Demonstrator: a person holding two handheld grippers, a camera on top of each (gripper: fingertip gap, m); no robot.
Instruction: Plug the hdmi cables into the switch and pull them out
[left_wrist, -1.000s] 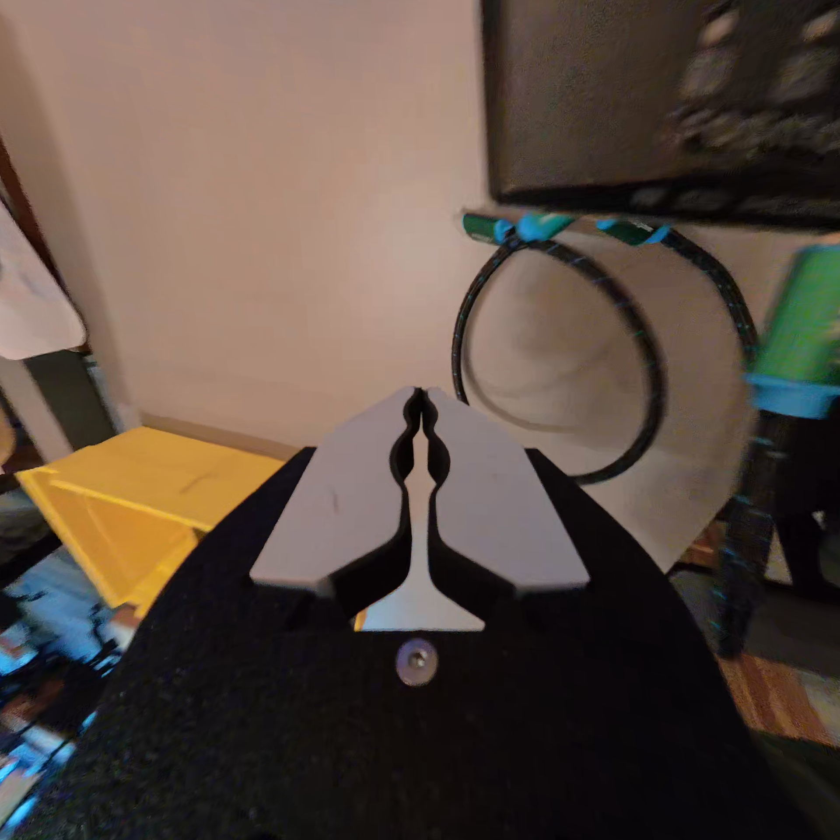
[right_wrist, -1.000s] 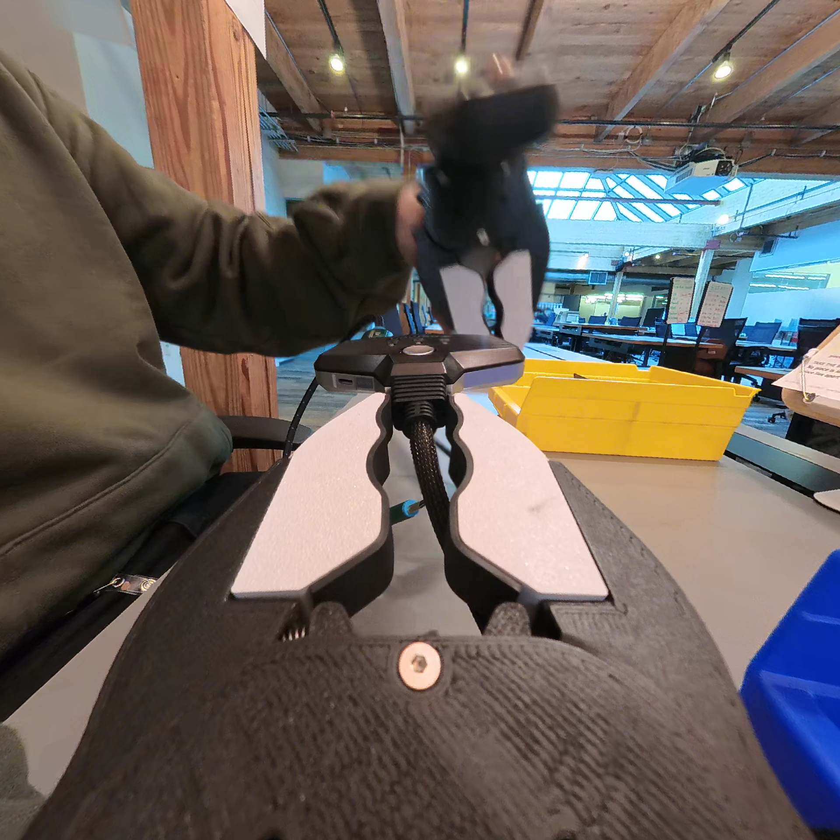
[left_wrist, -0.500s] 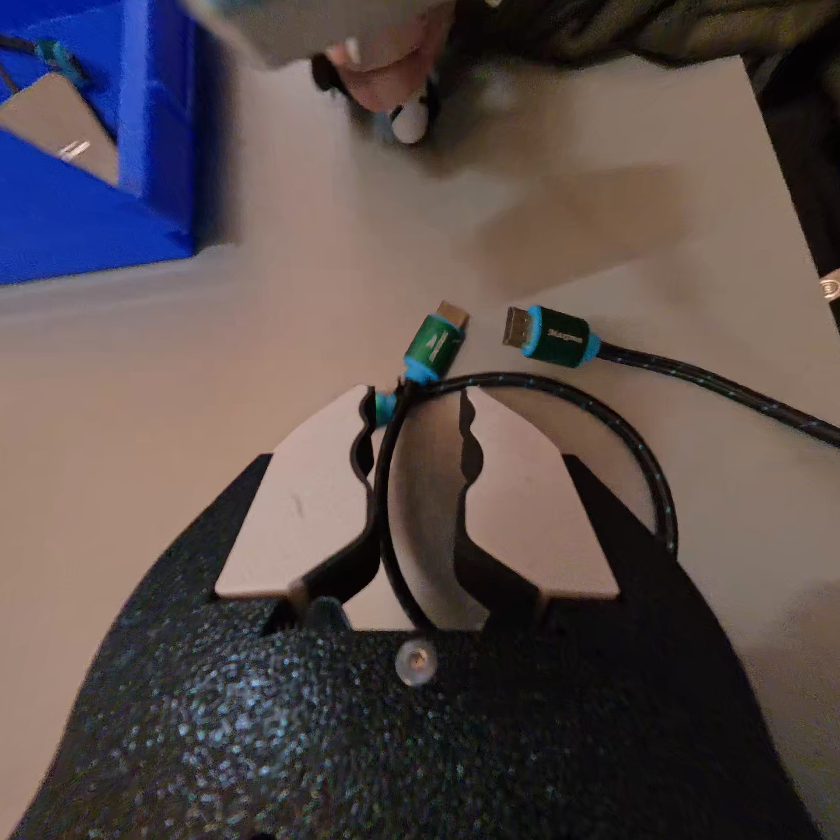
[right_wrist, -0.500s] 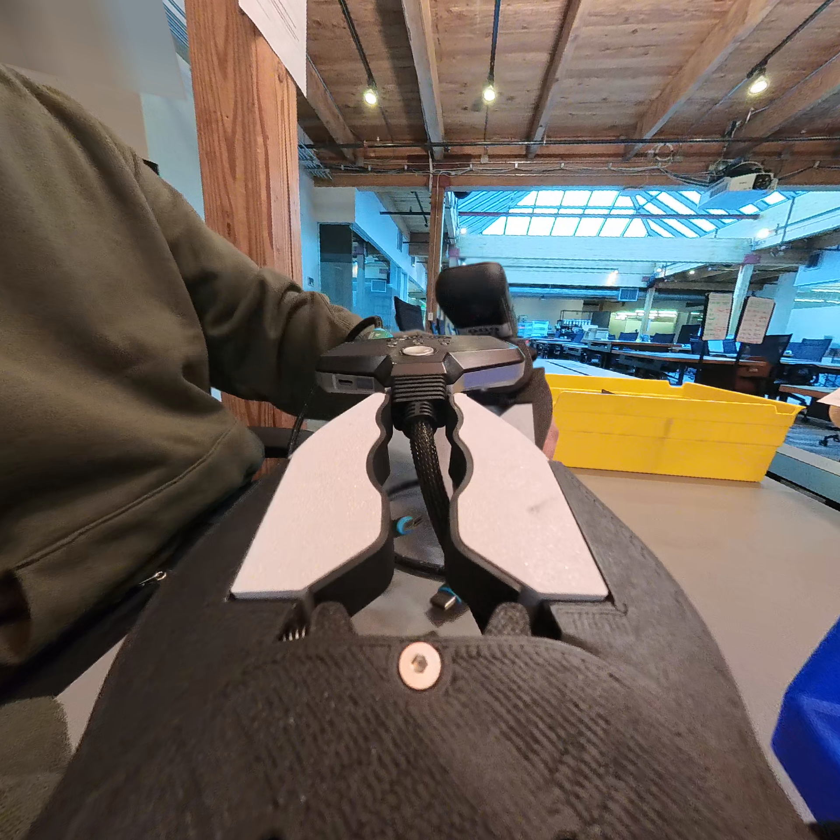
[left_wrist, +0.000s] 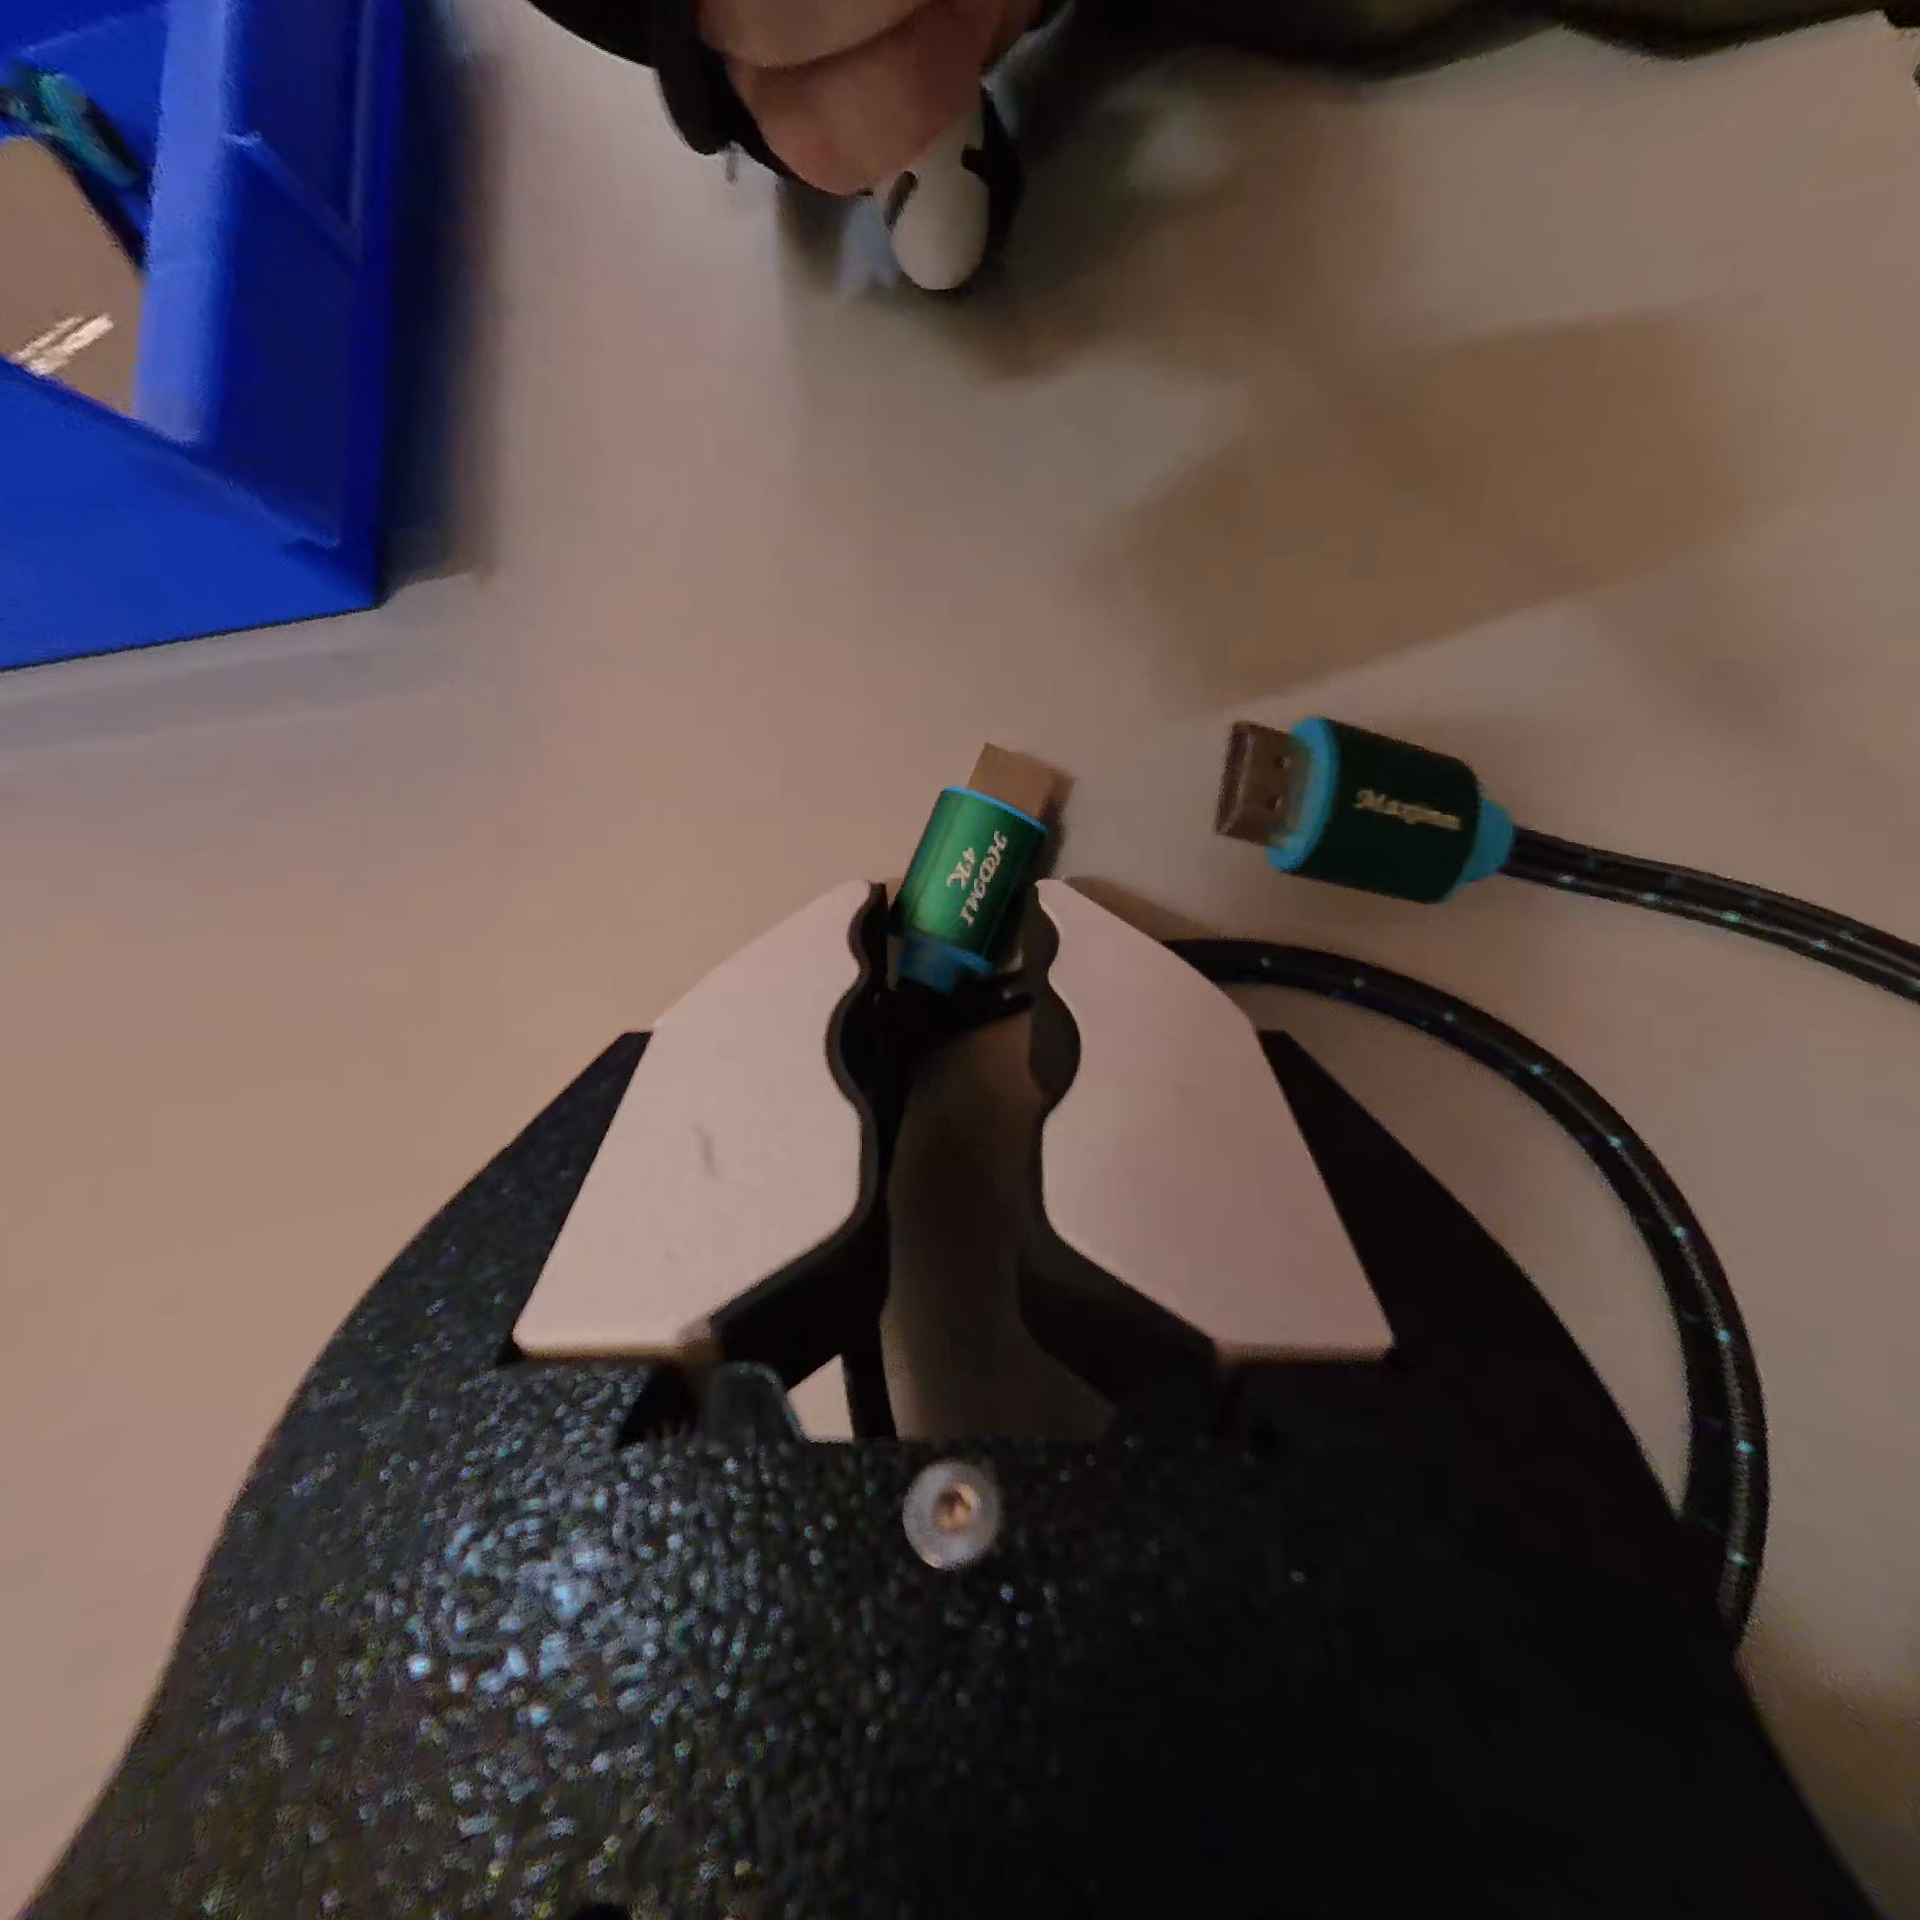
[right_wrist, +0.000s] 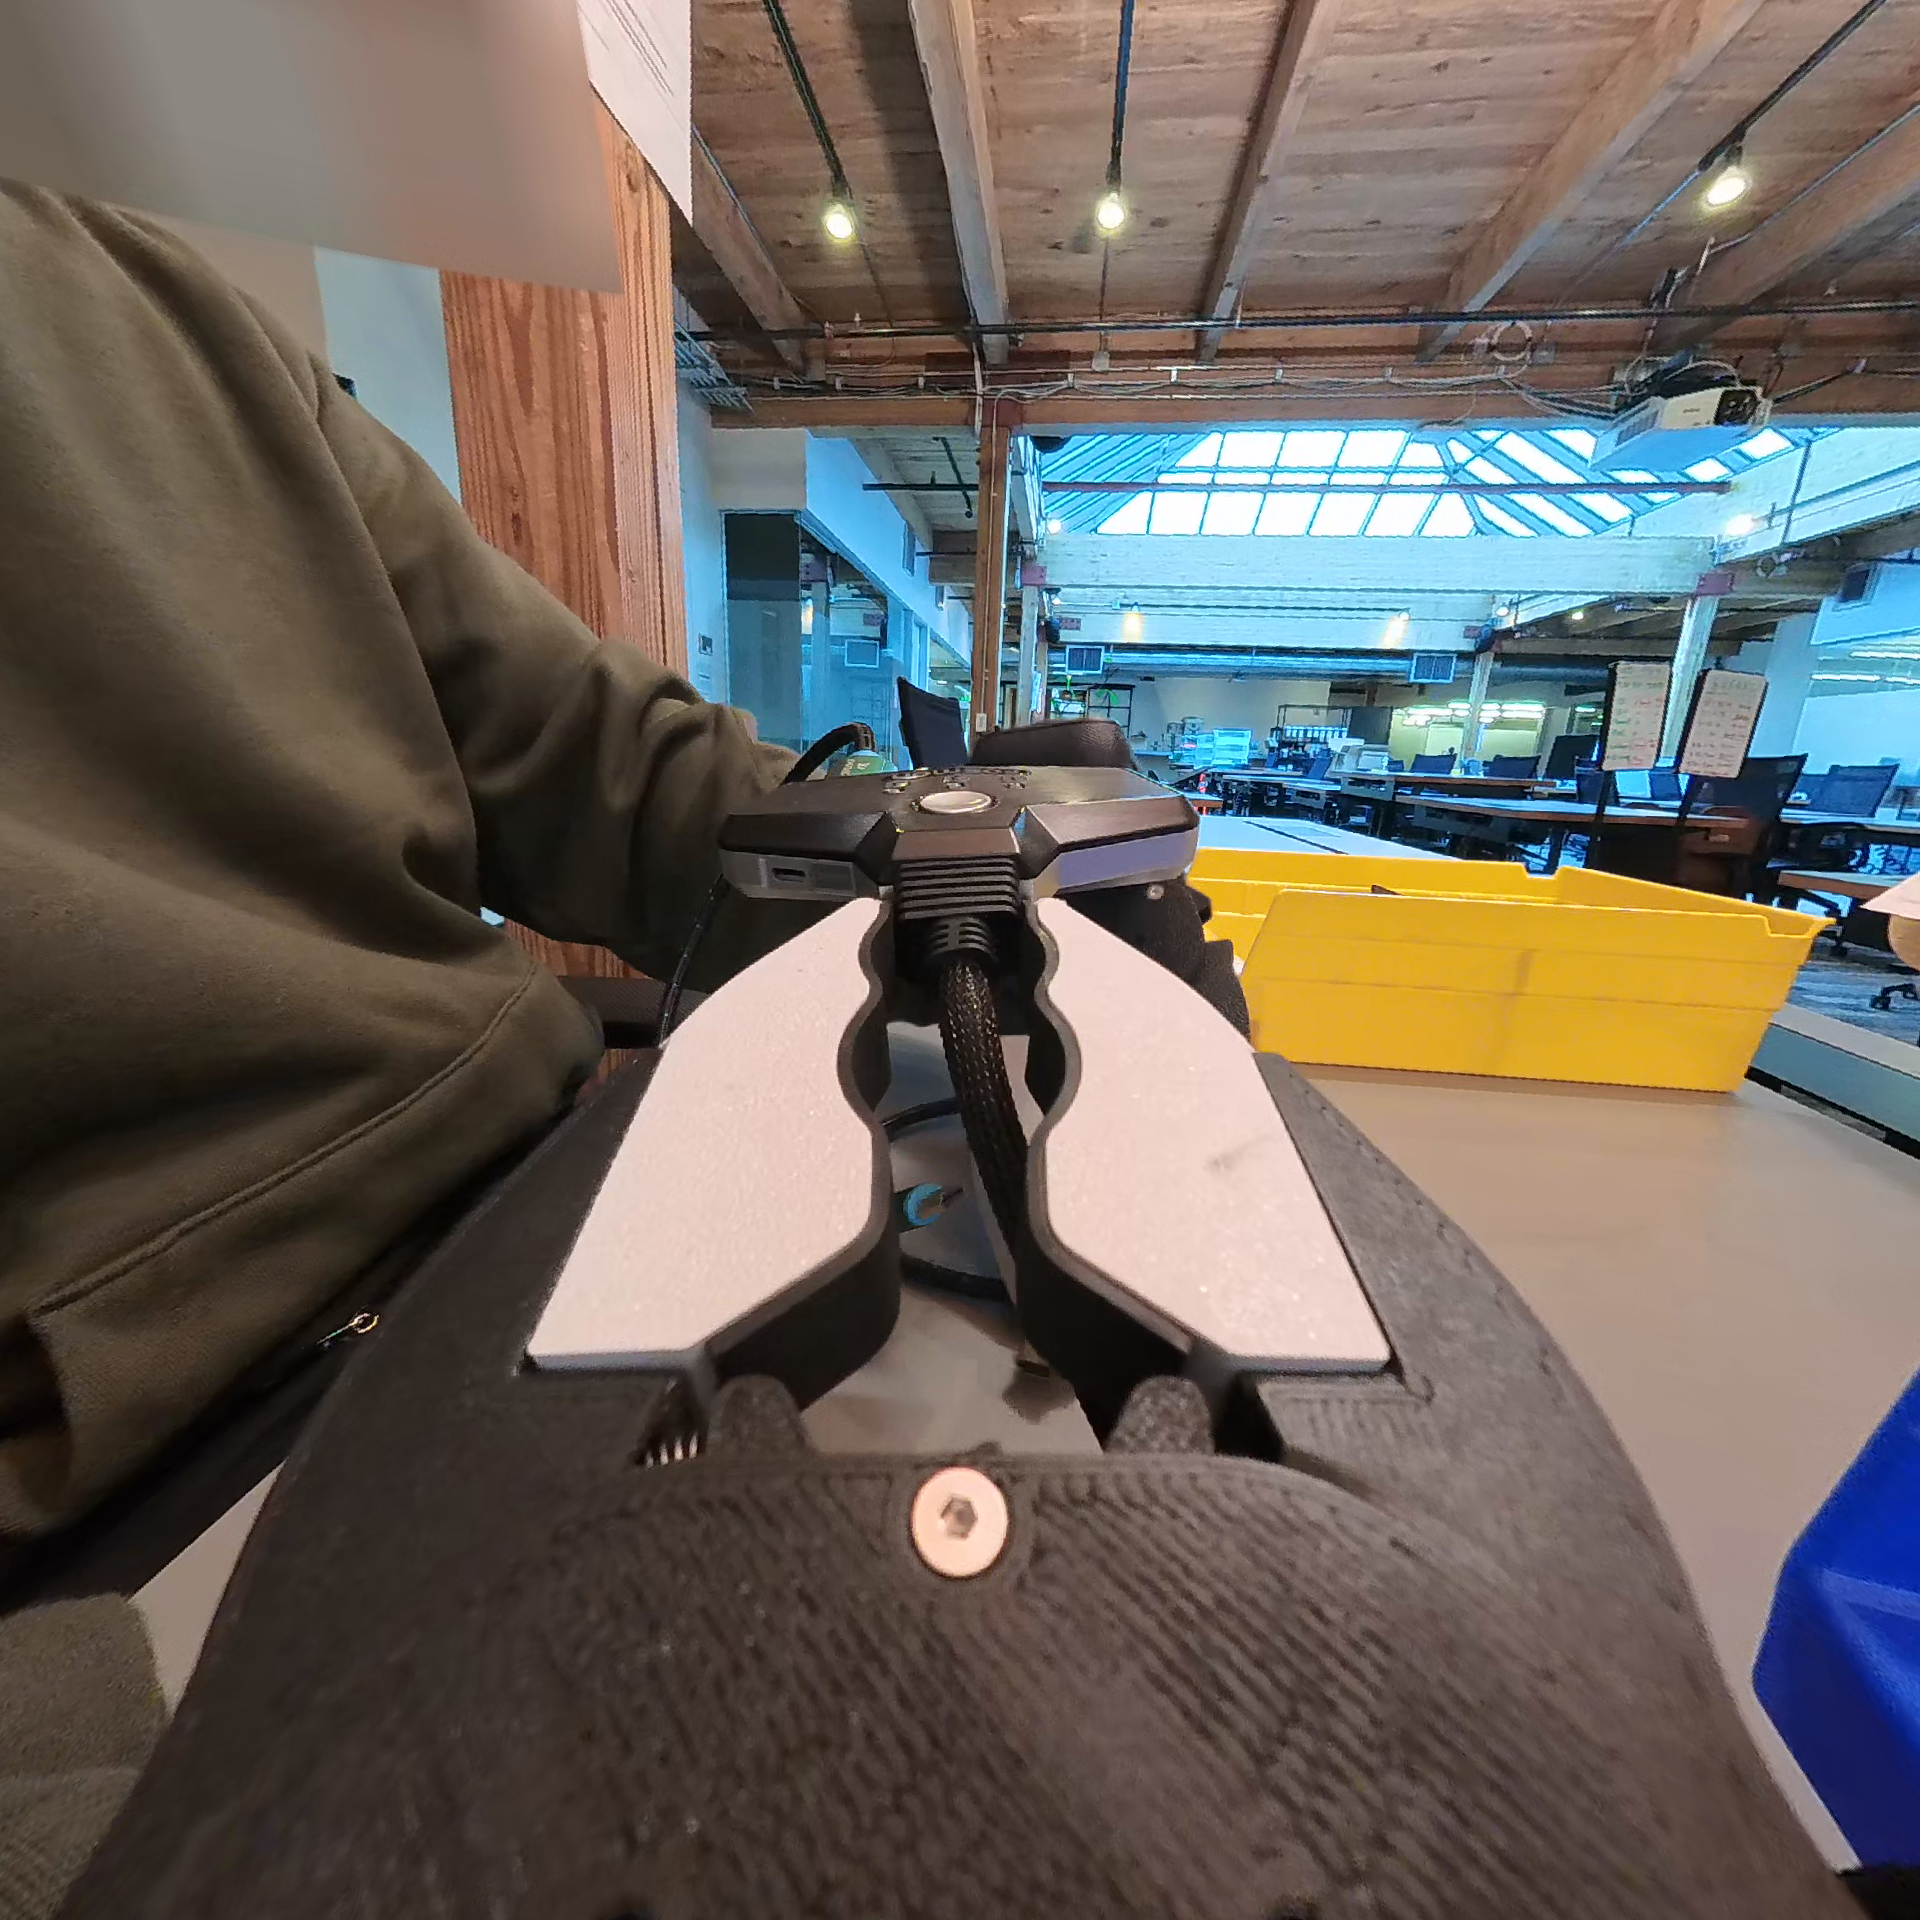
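Note:
In the left wrist view my left gripper (left_wrist: 961, 904) is shut on a green HDMI plug (left_wrist: 966, 883) with a blue collar, its metal tip pointing away over the table. A second green HDMI plug (left_wrist: 1361, 810) on a black braided cable (left_wrist: 1704, 914) lies on the table just to the right, tip pointing left. In the right wrist view my right gripper (right_wrist: 956, 914) is shut on the ribbed cable neck of the black HDMI switch (right_wrist: 961, 831) and holds it above the table. A green plug (right_wrist: 857, 766) shows behind the switch's left end.
A blue bin (left_wrist: 187, 395) stands at the upper left of the left wrist view and shows at the right edge of the right wrist view (right_wrist: 1849, 1662). A yellow bin (right_wrist: 1496, 977) stands beyond the switch. A person's hand (left_wrist: 831, 94) and green sleeve (right_wrist: 260, 831) are close.
My left gripper swung down from beside the switch to the table and closed on the green plug, which lay just ahead of its open jaws half a second ago. The right gripper kept holding the switch.

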